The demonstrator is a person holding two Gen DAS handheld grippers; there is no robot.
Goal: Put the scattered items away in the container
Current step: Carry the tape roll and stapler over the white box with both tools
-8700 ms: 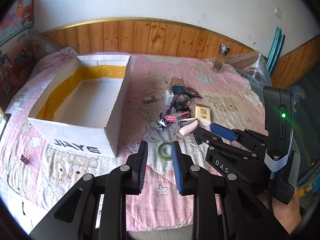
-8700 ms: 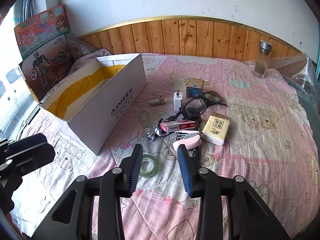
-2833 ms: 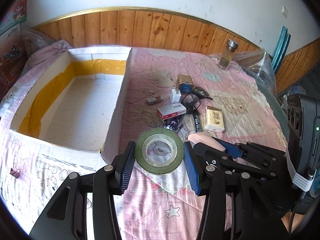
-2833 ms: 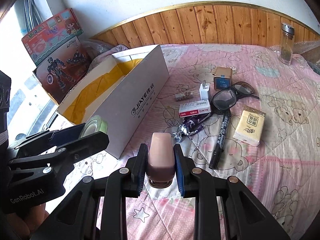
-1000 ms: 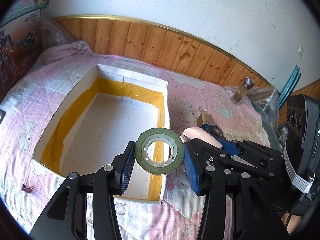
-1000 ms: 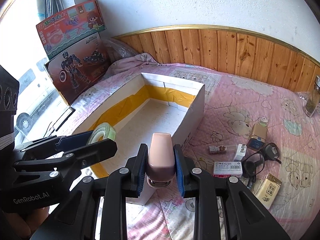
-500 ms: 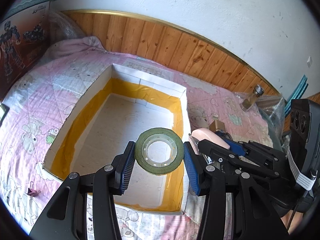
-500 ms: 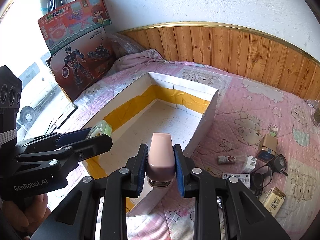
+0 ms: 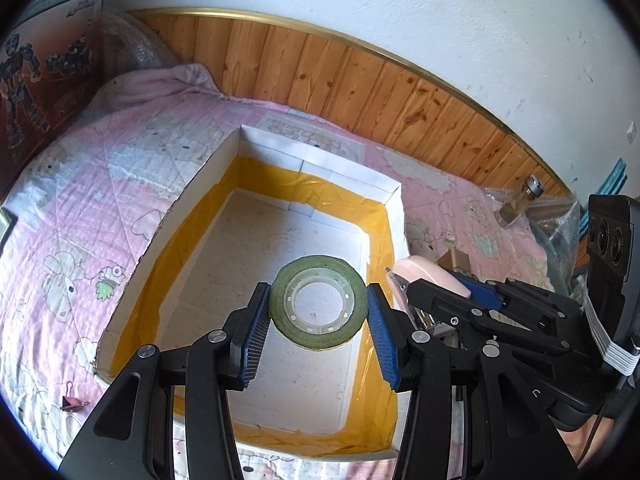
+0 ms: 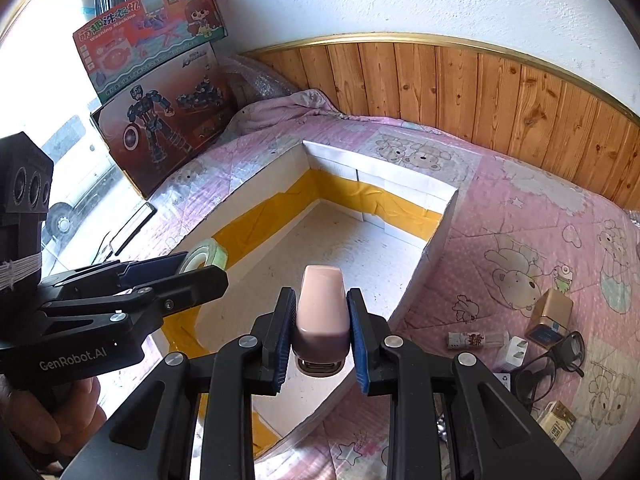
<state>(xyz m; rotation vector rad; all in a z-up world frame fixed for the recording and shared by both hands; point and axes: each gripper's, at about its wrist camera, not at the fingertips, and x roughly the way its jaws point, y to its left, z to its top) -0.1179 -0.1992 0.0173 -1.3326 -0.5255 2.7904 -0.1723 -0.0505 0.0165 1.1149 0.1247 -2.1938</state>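
My left gripper [image 9: 318,312] is shut on a green tape roll [image 9: 318,307] and holds it above the open white box [image 9: 308,168] lined with yellow tape. In the right wrist view my right gripper [image 10: 320,322] is shut on a pink stapler [image 10: 321,308], held over the box's near right part [image 10: 448,200]. The left gripper [image 10: 202,268] and its tape roll [image 10: 204,255] show at the left there. From the left wrist view the stapler [image 9: 424,276] and right gripper [image 9: 412,296] sit just right of the box wall. The box floor is bare.
On the pink quilt right of the box lie a gold box [image 10: 550,318], a white charger [image 10: 514,354], glasses [image 10: 554,362], a small tube [image 10: 476,339] and a tissue pack [image 10: 558,420]. Toy boxes [image 10: 160,80] lean at the far left. A glass jar [image 9: 520,202] stands by the wooden wainscot. A binder clip [image 9: 74,402] lies near left.
Both grippers have moved leftward and forward over the box, still holding the tape roll and the stapler. The box now fills more of both views.
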